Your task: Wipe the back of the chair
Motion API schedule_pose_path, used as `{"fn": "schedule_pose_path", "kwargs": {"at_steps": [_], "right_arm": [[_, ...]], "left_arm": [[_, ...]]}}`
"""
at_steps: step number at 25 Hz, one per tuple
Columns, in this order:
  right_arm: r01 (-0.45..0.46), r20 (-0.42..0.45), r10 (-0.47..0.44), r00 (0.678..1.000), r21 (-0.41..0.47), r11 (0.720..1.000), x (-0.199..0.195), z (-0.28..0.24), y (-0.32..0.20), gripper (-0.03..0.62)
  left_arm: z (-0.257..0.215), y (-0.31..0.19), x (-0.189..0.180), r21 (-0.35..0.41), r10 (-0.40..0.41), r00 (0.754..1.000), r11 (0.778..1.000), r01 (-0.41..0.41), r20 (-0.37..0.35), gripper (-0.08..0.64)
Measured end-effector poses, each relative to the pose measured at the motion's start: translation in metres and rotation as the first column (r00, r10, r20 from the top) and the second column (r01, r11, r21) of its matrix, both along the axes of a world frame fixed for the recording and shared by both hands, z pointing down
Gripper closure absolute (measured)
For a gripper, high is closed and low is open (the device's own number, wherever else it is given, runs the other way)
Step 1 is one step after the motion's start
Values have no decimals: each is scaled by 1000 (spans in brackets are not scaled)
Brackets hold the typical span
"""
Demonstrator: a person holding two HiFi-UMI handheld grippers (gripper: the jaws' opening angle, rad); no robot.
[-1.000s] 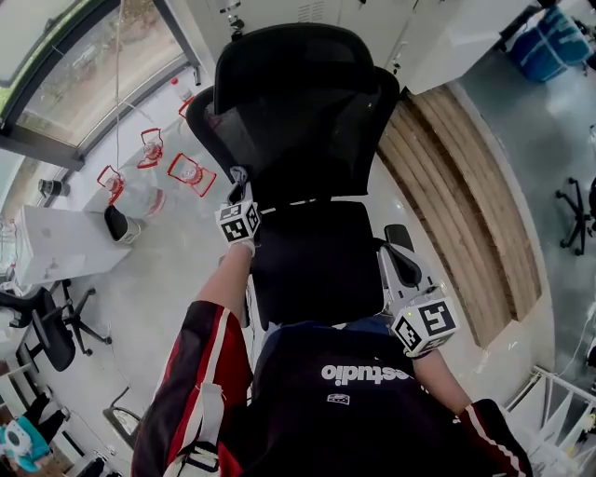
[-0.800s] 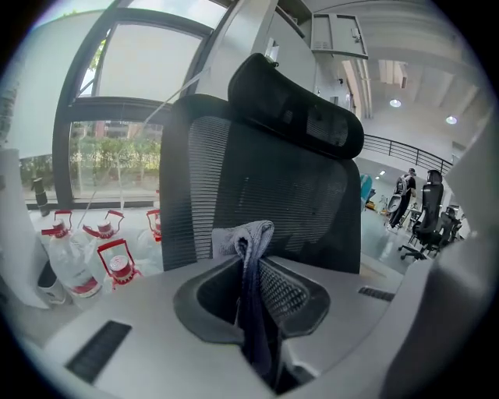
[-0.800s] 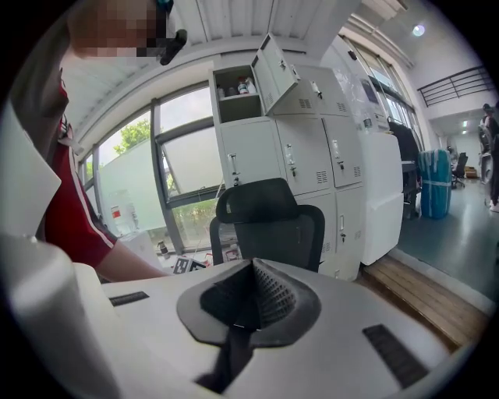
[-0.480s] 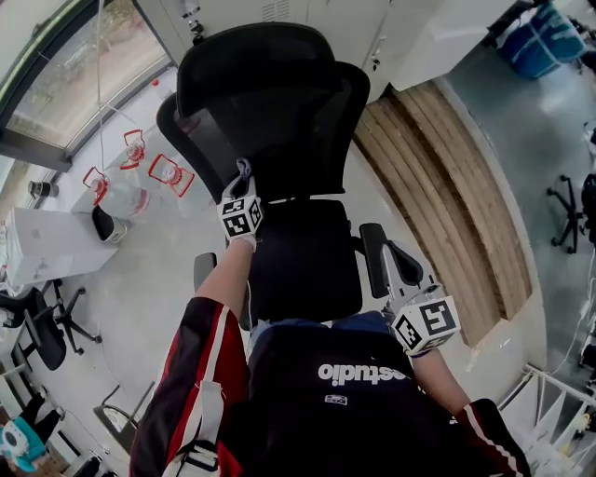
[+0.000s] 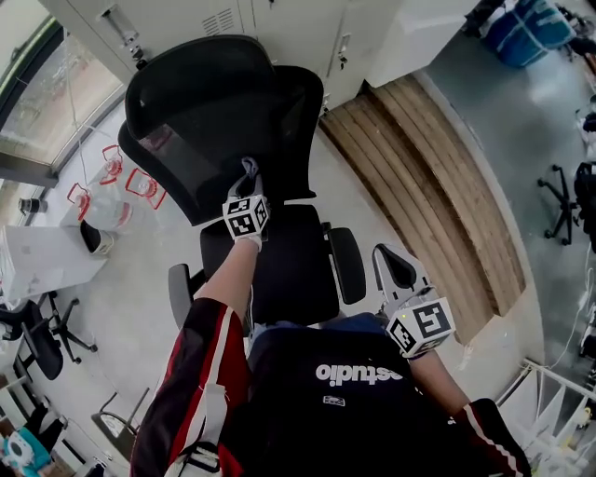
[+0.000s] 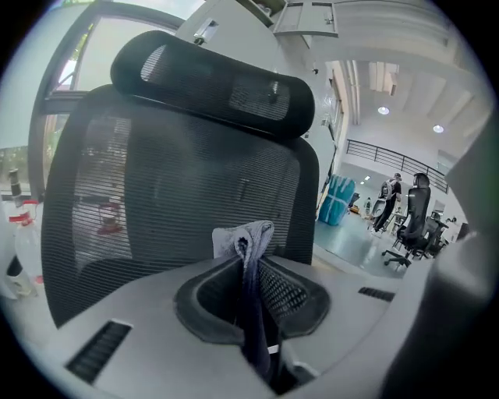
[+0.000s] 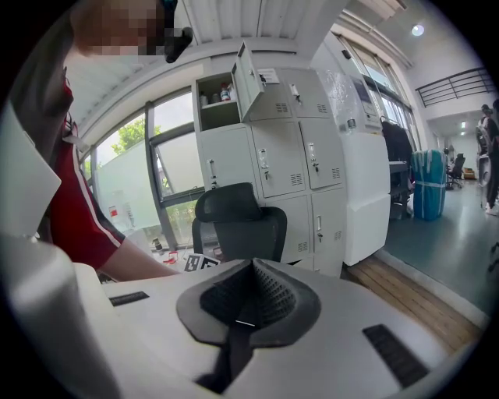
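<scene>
— Where is the chair, and where is the left gripper?

— The black chair [image 5: 279, 265] stands directly in front of the person, and its seat faces them. Its mesh back [image 5: 209, 130] rises on the far side of the seat, with the headrest [image 5: 200, 70] above it and grey lockers [image 5: 279, 19] behind. The left gripper [image 5: 248, 182] is held out over the seat and points at the lower part of the back.

— What do its jaws do?

— They are pressed together on a small grey cloth [image 6: 244, 238]. The folded end of the cloth stands up above the jaws, just in front of the mesh. I cannot tell if it touches the mesh.

— And the right gripper?

— The right gripper [image 5: 391, 296] is low at the person's right side, near the chair's right armrest [image 5: 396, 265] and well apart from the back. Its jaws are closed on each other, with nothing between them. In the right gripper view the chair shows small, beyond the jaws.
</scene>
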State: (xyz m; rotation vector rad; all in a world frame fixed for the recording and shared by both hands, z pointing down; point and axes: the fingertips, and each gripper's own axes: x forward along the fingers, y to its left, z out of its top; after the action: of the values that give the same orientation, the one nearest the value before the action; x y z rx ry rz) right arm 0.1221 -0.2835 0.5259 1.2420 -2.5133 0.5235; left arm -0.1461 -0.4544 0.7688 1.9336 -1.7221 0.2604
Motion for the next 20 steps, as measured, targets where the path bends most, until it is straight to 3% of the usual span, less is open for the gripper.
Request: {"fn": "schedule_pose_path", "kwargs": {"at_steps": [13,20], "right_arm": [[-39,0,39,999,-3,999,88,8,-18,578],[-48,31,48,998,11,999,104,3,-22,578]], "left_arm": [[-6,-44,138,24,98,995,995,-97,-35,500],[-32,-47,171,60,147,988,988,-144,-44,500]]}}
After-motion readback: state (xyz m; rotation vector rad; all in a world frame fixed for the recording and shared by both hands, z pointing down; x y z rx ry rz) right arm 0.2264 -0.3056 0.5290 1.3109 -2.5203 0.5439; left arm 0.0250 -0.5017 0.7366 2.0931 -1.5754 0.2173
